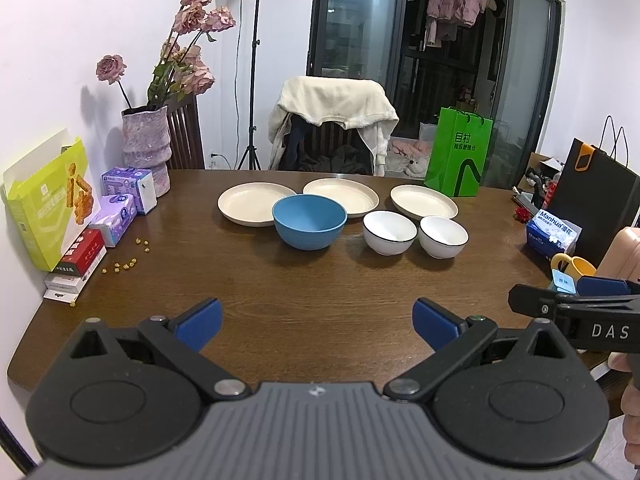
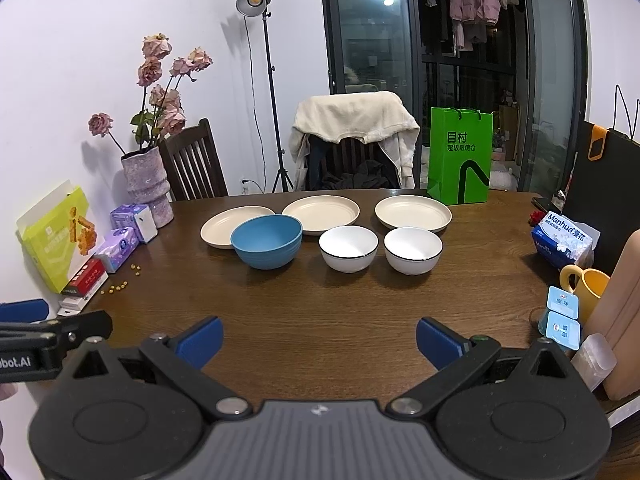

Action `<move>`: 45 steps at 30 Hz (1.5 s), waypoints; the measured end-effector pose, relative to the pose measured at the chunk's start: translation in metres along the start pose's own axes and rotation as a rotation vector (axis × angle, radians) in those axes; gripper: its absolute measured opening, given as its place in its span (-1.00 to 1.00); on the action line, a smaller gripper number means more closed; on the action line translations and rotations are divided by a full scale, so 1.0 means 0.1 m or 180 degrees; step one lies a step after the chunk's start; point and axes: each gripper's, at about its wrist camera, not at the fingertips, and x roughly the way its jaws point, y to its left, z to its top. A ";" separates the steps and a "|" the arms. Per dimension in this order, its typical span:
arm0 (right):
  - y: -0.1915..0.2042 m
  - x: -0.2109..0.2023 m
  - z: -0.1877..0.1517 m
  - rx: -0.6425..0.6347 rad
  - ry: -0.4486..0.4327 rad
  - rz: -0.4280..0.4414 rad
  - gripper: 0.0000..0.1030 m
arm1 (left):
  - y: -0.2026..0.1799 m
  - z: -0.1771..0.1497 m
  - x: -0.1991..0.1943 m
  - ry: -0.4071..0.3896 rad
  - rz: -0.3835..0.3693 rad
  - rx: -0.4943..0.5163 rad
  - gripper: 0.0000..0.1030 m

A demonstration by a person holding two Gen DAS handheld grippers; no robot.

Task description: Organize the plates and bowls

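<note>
A dark wooden counter [image 1: 320,280] fills mid-frame. Three cream plates [image 1: 340,197] line its far centre, with a blue bowl [image 1: 309,227] and two white bowls [image 1: 389,233] before them. Boxes [image 1: 52,204] and a vase [image 1: 146,144] crowd the left edge; a green bag [image 1: 458,152] stands upper right.

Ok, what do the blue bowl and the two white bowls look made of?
Round blue bowl: matte, faintly ridged outside, probably plastic or wheat-straw composite. Two white dark-rimmed bowls: glossy glaze with highlights, likely ceramic, though melamine can't be excluded.
</note>
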 end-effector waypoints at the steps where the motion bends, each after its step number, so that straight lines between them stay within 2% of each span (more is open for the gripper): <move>1: 0.00 0.00 0.00 0.0000 -0.0002 0.0002 1.00 | 0.00 0.00 0.00 0.0000 -0.0002 -0.0002 1.00; 12: -0.05 0.01 0.01 -0.0009 -0.0009 0.0020 1.00 | -0.08 0.06 0.00 -0.0018 0.0021 -0.0012 1.00; 23: -0.02 0.15 0.17 -0.0011 -0.0015 0.0023 1.00 | 0.10 0.23 0.15 -0.0018 0.0019 -0.0079 1.00; 45: 0.15 0.76 0.62 -0.0075 0.0089 0.0126 1.00 | 0.42 0.68 0.59 0.0007 0.0150 -0.0156 1.00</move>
